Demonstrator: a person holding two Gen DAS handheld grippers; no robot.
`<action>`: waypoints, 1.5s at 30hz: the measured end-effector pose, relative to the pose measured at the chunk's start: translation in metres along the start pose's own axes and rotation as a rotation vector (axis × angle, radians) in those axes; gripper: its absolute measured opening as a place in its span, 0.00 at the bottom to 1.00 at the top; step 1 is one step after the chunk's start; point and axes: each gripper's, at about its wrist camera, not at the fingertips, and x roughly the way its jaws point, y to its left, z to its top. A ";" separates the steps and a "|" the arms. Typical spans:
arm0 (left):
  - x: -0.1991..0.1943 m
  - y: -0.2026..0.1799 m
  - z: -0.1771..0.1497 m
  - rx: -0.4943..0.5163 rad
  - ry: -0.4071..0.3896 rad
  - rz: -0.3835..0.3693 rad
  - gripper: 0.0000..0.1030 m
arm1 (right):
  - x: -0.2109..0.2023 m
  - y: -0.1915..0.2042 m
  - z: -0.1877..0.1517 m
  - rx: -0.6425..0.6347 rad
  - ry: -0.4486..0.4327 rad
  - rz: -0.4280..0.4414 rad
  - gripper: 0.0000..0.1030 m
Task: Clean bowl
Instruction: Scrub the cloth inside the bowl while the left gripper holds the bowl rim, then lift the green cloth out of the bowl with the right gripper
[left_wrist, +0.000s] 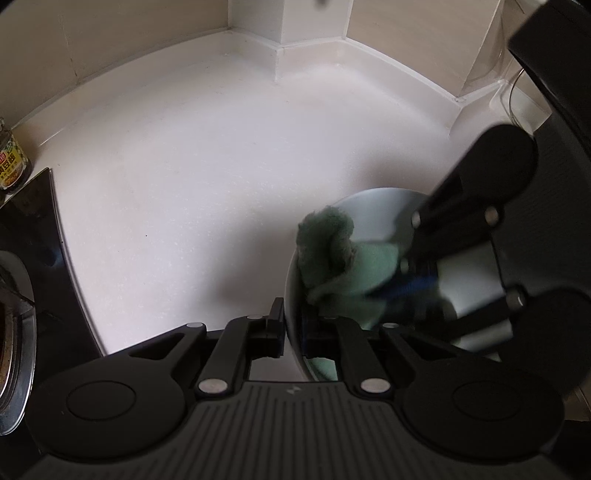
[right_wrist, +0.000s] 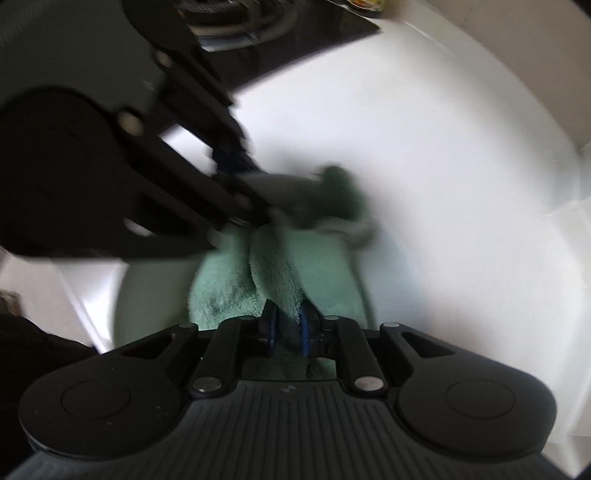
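A pale bowl (left_wrist: 373, 206) stands tilted on the white counter at the lower right of the left wrist view. My left gripper (left_wrist: 291, 326) is shut on the bowl's near rim, one finger outside and one inside. A green cloth (left_wrist: 332, 251) is bunched inside the bowl. My right gripper (left_wrist: 410, 275) comes in from the right, blurred, and is shut on that cloth. In the right wrist view my right gripper (right_wrist: 288, 330) pinches the green cloth (right_wrist: 291, 266) between blue pads, pressed into the bowl (right_wrist: 147, 295). The left gripper (right_wrist: 251, 181) shows blurred at the upper left.
A black glass stove top (left_wrist: 44, 236) with a metal burner (left_wrist: 14, 332) lies to the left, and a labelled jar (left_wrist: 11, 162) stands behind it. The white counter (left_wrist: 184, 177) runs back to a tiled wall with a jutting corner (left_wrist: 314, 33). A wire loop (left_wrist: 517, 96) hangs at far right.
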 end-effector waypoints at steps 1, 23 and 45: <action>0.000 0.000 0.000 0.002 -0.001 0.000 0.05 | -0.001 0.000 -0.002 -0.005 0.019 0.035 0.10; 0.011 -0.026 0.011 -0.105 -0.029 0.109 0.07 | -0.005 -0.005 -0.021 0.004 0.068 -0.040 0.09; -0.003 -0.058 -0.002 -0.125 -0.033 0.117 0.07 | -0.124 -0.029 -0.109 0.456 -0.398 0.110 0.09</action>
